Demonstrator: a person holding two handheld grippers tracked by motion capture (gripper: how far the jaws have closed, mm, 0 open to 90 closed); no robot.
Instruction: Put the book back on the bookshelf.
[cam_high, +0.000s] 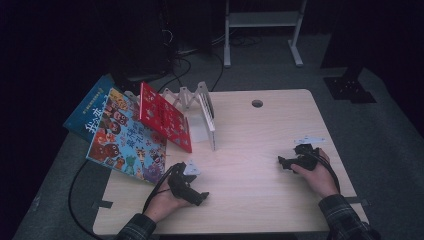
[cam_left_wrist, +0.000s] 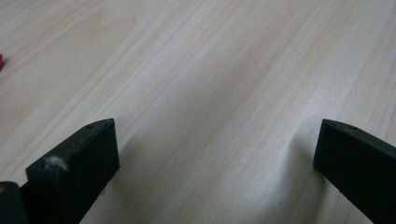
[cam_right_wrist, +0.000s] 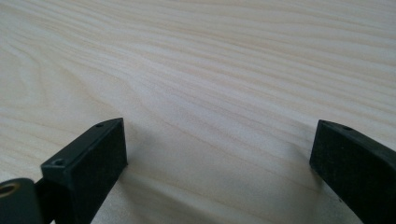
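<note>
left gripper (cam_high: 200, 196) near front-left counter (cam_high: 260, 145) edge, fingers (cam_left_wrist: 74, 163) spread wide, nothing held, right gripper (cam_high: 283, 162) near right edge, fingers (cam_right_wrist: 88, 163) wide apart, empty, red book (cam_high: 165, 117) leaning on white rack (cam_high: 202, 107) at back-left corner, colourful book (cam_high: 125, 137) overhanging left edge

Your nearest things are the books: the colorful cartoon book (cam_high: 126, 142) is lying tilted, hanging off the counter's left edge, just beside your left hand. The red book (cam_high: 165, 118) is leaning against the white rack (cam_high: 206, 114), overlapping the cartoon book. A blue book (cam_high: 90, 111) is peeking out underneath.
</note>
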